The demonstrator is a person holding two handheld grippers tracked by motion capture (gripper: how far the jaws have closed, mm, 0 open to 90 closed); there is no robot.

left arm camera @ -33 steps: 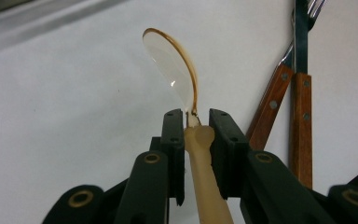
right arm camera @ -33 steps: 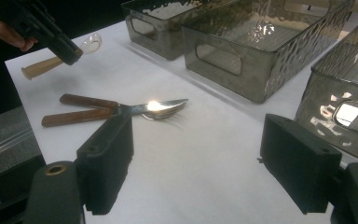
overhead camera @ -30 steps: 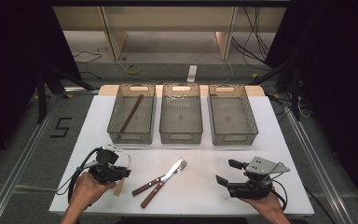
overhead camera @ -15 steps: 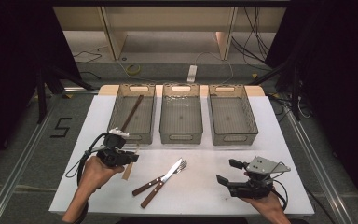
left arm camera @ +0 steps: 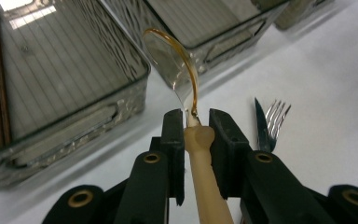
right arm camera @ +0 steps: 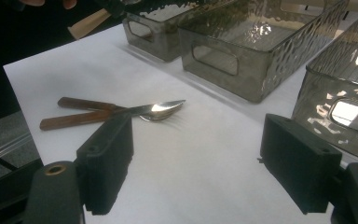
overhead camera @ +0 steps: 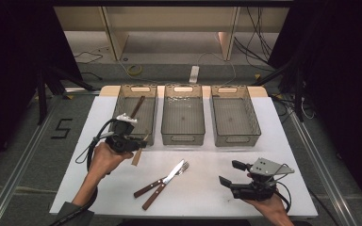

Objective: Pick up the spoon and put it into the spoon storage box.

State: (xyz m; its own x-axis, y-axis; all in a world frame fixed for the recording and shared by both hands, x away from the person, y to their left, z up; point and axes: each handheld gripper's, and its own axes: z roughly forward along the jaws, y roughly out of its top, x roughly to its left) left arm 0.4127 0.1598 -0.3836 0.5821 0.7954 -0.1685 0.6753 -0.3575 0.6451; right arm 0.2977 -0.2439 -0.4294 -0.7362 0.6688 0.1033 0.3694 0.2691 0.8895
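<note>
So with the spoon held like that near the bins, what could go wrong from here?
The left claw pinches the spoon only at the narrow neck below the bowl, so it may pivot or slip. The bowl hangs close to the left bin rim and could knock against it on the way in. A brown stick already lies in that bin, so the spoon might land across it.

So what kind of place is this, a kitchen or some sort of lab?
More likely a lab or recording studio than a kitchen: the white table stands among black curtains, loose cables run across the floor, and three matching bins are lined up for sorting cutlery.
</note>
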